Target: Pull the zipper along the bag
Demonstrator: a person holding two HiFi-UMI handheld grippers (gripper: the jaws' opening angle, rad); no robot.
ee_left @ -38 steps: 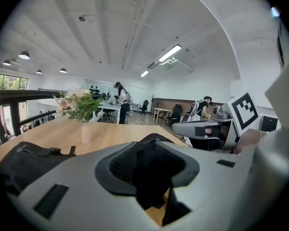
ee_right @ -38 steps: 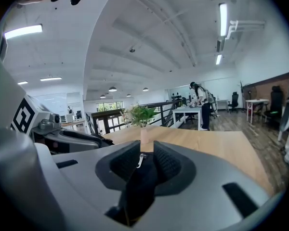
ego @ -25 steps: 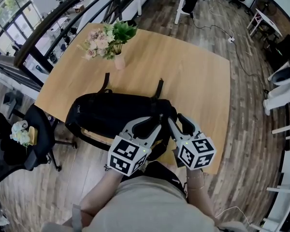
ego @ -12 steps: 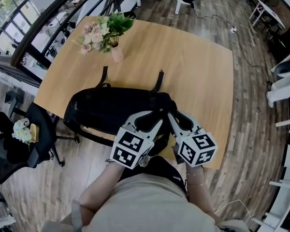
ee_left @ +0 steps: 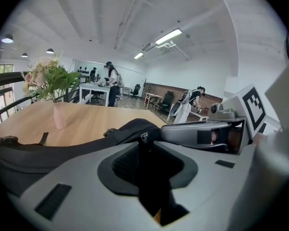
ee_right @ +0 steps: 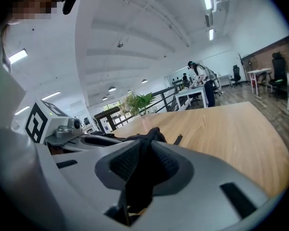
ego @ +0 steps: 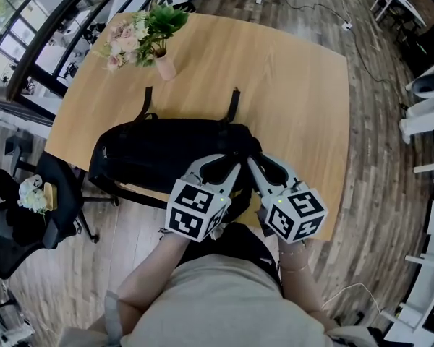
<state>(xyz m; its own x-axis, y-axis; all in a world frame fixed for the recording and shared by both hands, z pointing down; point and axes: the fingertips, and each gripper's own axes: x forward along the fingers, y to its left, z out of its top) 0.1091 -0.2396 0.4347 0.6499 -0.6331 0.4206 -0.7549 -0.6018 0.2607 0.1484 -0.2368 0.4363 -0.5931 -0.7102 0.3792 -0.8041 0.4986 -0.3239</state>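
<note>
A black bag (ego: 166, 150) lies lengthwise along the near edge of the wooden table (ego: 289, 85). Both grippers meet at its right end. My left gripper (ego: 228, 170) comes in from the lower left. In the left gripper view its jaws (ee_left: 145, 146) are closing, with the small metal zipper slider (ee_left: 144, 137) and its dark pull between them; I see no firm pinch. My right gripper (ego: 259, 166) sits just right of it. Its jaws (ee_right: 145, 146) are also closing, and the pads pinch a fold of the bag's black fabric (ee_right: 151, 134).
A pink vase of flowers (ego: 141, 38) stands at the table's far left. Two bag straps (ego: 146, 100) (ego: 233, 103) lie on the wood behind the bag. A black office chair (ego: 36, 215) stands off the table's left edge. My torso is close to the near edge.
The head view has shifted a little, so the table sits higher in frame. Both grippers stay at the bag's right end, tips close together.
</note>
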